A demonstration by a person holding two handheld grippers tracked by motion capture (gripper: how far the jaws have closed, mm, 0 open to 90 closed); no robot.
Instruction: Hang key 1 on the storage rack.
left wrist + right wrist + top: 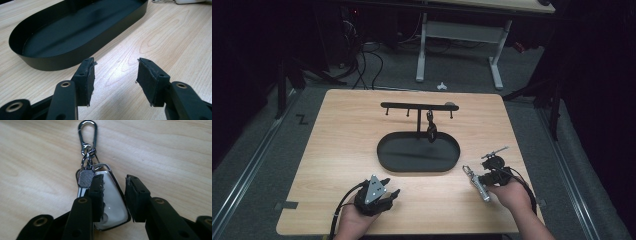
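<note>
We are gripping the key fob in the right claw, leaving its clip free for the hook rack. The left claw is resting open and empty on the worktop, beside the tray.

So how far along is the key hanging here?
One keychain already hangs from the rack. In hand: the right gripper has its jaws around a key fob on the table. Left: lifting and hooking it. The left gripper sits open.
</note>
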